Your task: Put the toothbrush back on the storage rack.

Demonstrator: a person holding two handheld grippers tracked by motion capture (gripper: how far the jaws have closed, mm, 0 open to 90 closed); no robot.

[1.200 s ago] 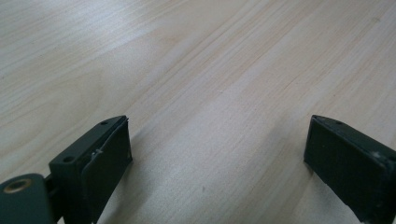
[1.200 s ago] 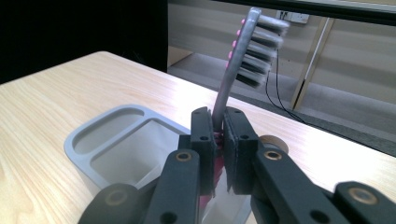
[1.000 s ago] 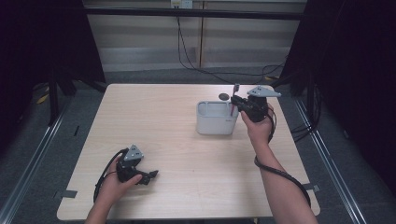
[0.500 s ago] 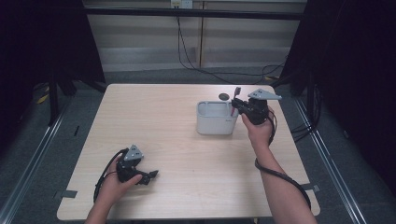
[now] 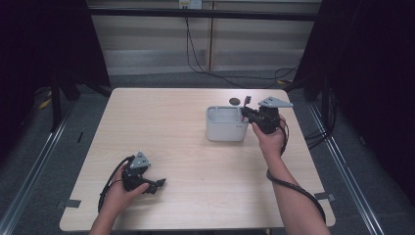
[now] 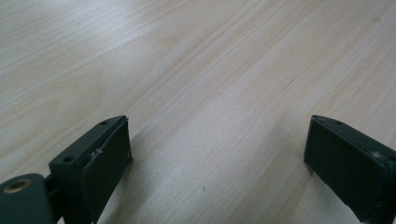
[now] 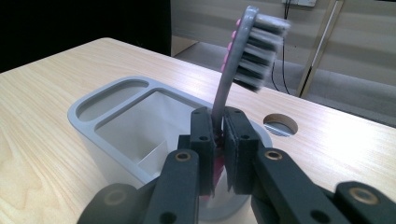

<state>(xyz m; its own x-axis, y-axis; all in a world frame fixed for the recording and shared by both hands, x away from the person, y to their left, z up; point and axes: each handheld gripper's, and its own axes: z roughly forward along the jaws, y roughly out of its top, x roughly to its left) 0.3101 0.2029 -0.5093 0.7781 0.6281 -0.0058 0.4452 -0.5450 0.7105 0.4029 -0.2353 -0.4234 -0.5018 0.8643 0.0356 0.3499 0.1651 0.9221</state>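
My right gripper [image 7: 217, 140] is shut on a grey and pink toothbrush [image 7: 243, 65], bristle head up, held over the right end of a grey-white holder [image 7: 121, 116] with several compartments. In the high view the right gripper [image 5: 246, 114] sits at the holder's [image 5: 225, 125] right edge, with the toothbrush [image 5: 246, 102] sticking up. My left gripper [image 5: 157, 185] rests low at the table's front left. Its jaws stand wide open in the left gripper view, with bare wood between the fingertips [image 6: 105, 158].
A round cable hole [image 5: 235, 101] lies in the table just behind the holder, also seen as the hole [image 7: 280, 125] beyond the jaws. The wooden table [image 5: 171, 132] has dark floor and rails around it; cables hang at the back wall.
The right gripper with the toothbrush has shifted slightly left toward the holder. The left hand has stayed still.
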